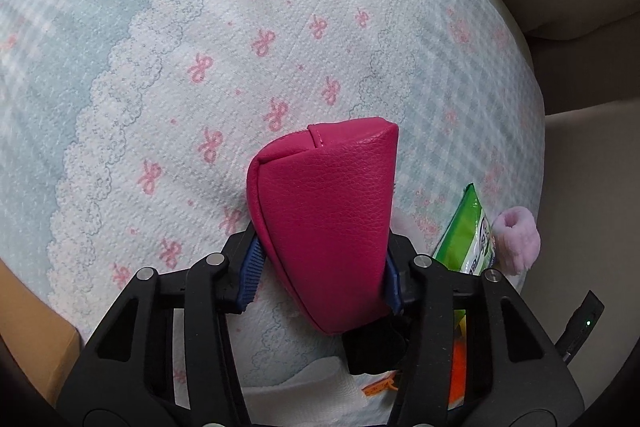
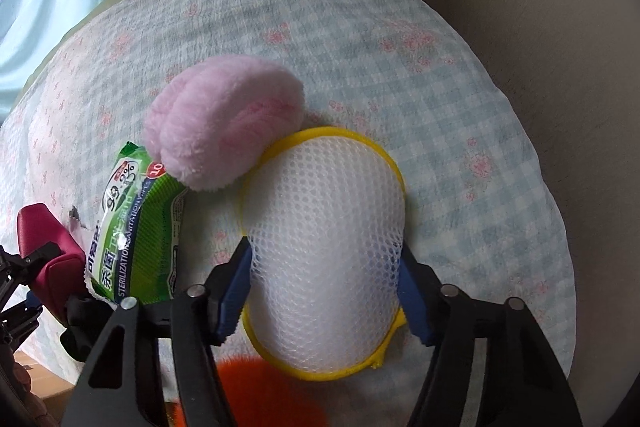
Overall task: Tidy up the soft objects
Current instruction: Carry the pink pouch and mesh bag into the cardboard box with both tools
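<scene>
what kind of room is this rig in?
Probably a living room at home: beige sofa cushions sit behind a padded surface under a bow-print checked cotton cover, with household bits on it: a green wet-wipes pack and a pink plush toy.

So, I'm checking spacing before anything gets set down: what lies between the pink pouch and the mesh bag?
In the right wrist view, the green wipes pack lies between the pink pouch and the mesh bag.

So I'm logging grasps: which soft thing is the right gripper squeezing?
The white mesh pouch with the yellow rim, pinched by the right gripper; the pink plush and green wipes pack lie free.
</scene>
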`<action>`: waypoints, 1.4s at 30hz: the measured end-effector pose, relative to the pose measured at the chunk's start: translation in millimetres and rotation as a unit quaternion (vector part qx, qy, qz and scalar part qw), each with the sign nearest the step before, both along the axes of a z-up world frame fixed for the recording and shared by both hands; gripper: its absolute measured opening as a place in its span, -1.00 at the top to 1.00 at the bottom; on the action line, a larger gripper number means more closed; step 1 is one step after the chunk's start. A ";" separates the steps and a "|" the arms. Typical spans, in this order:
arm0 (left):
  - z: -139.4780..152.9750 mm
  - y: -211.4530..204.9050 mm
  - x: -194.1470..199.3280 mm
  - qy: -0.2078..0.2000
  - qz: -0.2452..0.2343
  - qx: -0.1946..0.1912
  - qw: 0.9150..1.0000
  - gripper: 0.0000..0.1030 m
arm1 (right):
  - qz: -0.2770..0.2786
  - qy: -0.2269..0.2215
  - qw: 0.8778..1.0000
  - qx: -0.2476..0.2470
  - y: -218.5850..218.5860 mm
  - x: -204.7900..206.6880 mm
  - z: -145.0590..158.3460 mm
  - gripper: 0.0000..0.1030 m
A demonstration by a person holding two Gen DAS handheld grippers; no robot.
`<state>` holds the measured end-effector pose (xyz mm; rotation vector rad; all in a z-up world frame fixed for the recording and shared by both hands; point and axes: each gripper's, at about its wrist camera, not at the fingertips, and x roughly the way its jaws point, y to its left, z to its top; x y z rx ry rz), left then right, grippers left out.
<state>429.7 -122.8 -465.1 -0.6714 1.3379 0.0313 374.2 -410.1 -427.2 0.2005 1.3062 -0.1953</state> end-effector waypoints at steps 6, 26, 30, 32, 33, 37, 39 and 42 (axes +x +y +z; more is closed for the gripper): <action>15.5 2.2 -3.5 -0.015 -0.005 -0.002 1.000 0.28 | -0.009 -0.012 1.000 0.017 -1.7 -15.4 11.6 0.28; 142.1 25.5 -66.7 -0.095 -0.027 -0.016 0.995 0.33 | -0.017 -0.086 0.996 0.013 -15.7 -76.5 137.7 0.30; 186.9 41.0 -97.3 -0.117 -0.032 -0.010 0.993 0.33 | -0.002 -0.108 0.994 0.014 -0.1 -93.9 182.8 0.30; 208.7 50.6 -116.0 -0.125 -0.034 -0.002 0.992 0.33 | 0.009 -0.117 0.993 0.016 9.2 -108.4 208.3 0.30; 219.4 56.5 -125.8 -0.128 -0.034 0.002 0.991 0.33 | 0.016 -0.122 0.992 0.016 15.5 -115.7 220.9 0.30; 257.7 87.5 -168.1 -0.134 -0.028 0.021 0.990 0.33 | 0.048 -0.135 0.990 0.019 44.7 -141.1 265.7 0.30; 273.0 106.3 -189.2 -0.137 -0.025 0.034 0.990 0.33 | 0.068 -0.139 0.988 0.022 62.8 -155.2 285.9 0.30; 286.3 137.3 -218.0 -0.136 -0.023 0.054 0.989 0.33 | 0.097 -0.142 0.985 0.032 95.7 -172.6 306.5 0.30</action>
